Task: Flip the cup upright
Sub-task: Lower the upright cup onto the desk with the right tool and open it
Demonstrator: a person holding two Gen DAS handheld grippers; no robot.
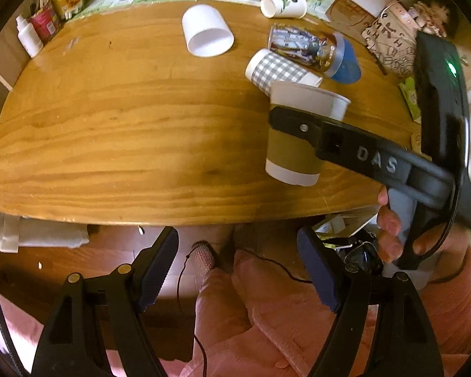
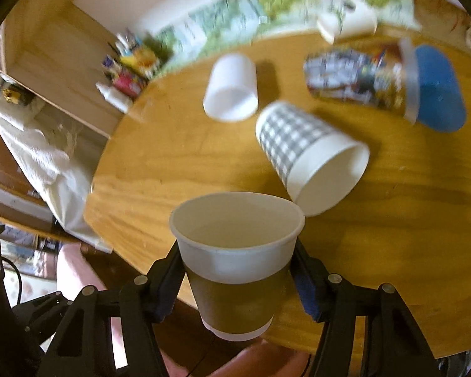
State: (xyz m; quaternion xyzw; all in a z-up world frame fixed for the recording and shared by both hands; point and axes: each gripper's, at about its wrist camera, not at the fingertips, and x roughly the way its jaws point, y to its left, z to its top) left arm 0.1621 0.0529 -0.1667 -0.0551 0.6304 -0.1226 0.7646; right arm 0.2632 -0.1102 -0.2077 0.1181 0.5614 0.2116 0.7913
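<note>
The brown-sleeved paper cup (image 2: 235, 260) is seen nearest, grasped at its sleeve between the two fingers of the right gripper (image 2: 238, 286), mouth upward and base lifted above the near edge of the wooden table (image 2: 408, 251). In the left wrist view the same cup (image 1: 301, 132) is shown upright, crossed by one black finger. The left gripper (image 1: 238, 270) is held released, its jaws wide apart, short of the table's near edge. Beyond the held cup, a gray checked cup (image 2: 307, 154), a plain white cup (image 2: 230, 88) and a printed tumbler with a blue lid (image 2: 383, 81) are seen lying on their sides.
</note>
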